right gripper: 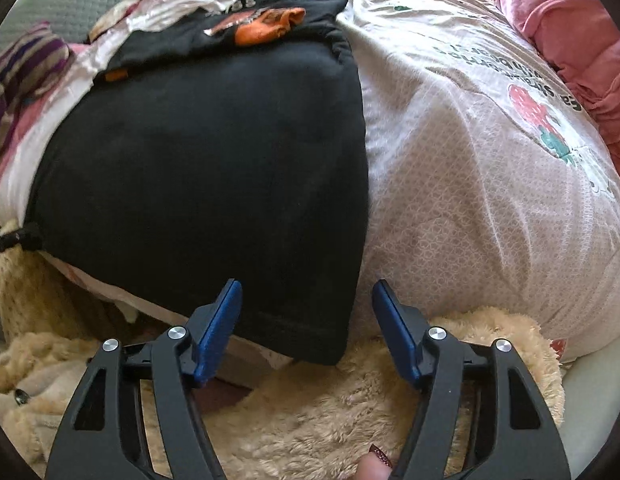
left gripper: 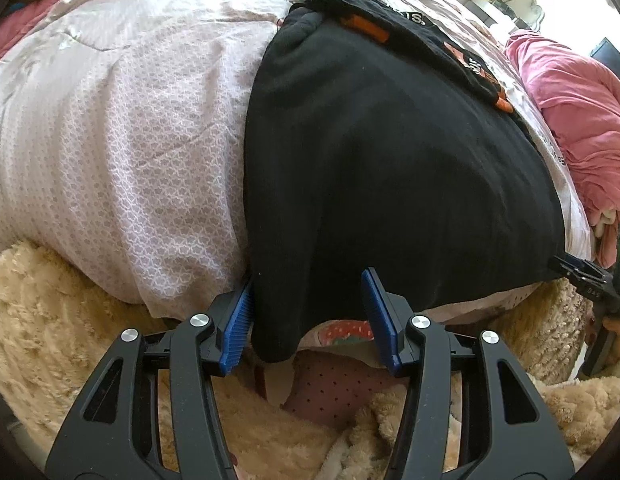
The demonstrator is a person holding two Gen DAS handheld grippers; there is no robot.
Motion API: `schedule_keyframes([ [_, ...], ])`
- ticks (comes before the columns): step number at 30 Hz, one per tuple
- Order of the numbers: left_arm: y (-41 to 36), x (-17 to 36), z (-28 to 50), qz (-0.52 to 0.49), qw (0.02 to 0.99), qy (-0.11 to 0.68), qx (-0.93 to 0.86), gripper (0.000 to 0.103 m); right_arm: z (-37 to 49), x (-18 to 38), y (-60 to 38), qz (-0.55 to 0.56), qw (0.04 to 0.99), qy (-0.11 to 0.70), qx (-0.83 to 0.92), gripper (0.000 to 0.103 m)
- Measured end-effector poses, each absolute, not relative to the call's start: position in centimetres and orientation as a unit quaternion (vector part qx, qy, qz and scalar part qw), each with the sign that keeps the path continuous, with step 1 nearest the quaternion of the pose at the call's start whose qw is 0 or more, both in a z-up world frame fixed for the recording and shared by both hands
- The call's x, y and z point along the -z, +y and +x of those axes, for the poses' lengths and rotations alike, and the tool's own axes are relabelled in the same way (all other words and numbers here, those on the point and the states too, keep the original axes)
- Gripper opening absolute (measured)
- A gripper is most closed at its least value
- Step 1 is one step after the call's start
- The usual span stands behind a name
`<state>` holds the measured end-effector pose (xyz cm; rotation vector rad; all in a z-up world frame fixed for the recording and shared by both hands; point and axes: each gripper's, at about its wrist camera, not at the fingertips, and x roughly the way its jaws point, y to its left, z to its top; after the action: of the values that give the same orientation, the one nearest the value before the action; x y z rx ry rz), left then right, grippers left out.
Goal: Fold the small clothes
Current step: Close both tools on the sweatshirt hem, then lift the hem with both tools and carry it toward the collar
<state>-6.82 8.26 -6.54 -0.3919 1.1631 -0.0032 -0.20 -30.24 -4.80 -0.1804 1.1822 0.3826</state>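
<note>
A black garment (left gripper: 370, 160) (right gripper: 210, 160) lies spread flat on the bed, and its near edge hangs over the bed's side. My left gripper (left gripper: 308, 280) is open and straddles the garment's near left corner; the left pad (left gripper: 240, 320) rests against the cloth's edge without pinching it. At the near right corner my right gripper (right gripper: 306, 284) is open too, one pad (right gripper: 216, 320) over the cloth and the other beside it. Each gripper shows at the edge of the other view, the right gripper (left gripper: 590, 276) and the left gripper (right gripper: 14, 240). A second black garment with orange print (left gripper: 410, 32) (right gripper: 250, 24) lies crumpled at the far end.
A pale pink patterned quilt (left gripper: 130, 140) (right gripper: 470, 180) covers the bed. A bunched pink blanket (left gripper: 582, 120) (right gripper: 570, 20) lies to the right. A fluffy beige throw (left gripper: 50, 320) (right gripper: 330, 400) sits below the bed edge. Striped cloth (right gripper: 22, 68) is at far left. A fingertip (right gripper: 376, 464) shows.
</note>
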Motion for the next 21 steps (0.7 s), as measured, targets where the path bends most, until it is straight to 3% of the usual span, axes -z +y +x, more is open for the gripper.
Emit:
schedule_keyframes([
  [2, 8.4, 6.6, -6.8, -0.186, 0.817, 0.546, 0.001, 0.044, -0.2, 5.0, -30.3, -0.072, 0.803, 0.56, -0.193, 0.038],
  [3, 8.4, 6.6, -6.6, -0.186, 0.817, 0.546, 0.001, 0.044, -0.3, 5.1, -30.4, -0.073, 0.803, 0.559, -0.192, 0.031],
  [8, 8.9, 6.7, -6.5, -0.198, 0.815, 0.545, 0.005, 0.044, -1.0, 4.4, -30.7, -0.106, 0.812, 0.537, -0.202, 0.015],
  [11, 9.9, 6.7, -6.7, -0.213, 0.812, 0.543, 0.006, 0.036, -1.3, 4.0, -31.6, -0.094, 0.816, 0.531, -0.209, 0.01],
  [16, 10.0, 6.2, -7.0, -0.203, 0.815, 0.543, 0.003, 0.008, -1.5, 1.8, -31.9, -0.068, 0.829, 0.501, -0.238, 0.008],
  [21, 10.0, 4.3, -7.4, -0.2, 0.829, 0.522, 0.004, 0.003, -1.1, -0.5, -32.2, -0.033, 0.845, 0.466, -0.261, 0.008],
])
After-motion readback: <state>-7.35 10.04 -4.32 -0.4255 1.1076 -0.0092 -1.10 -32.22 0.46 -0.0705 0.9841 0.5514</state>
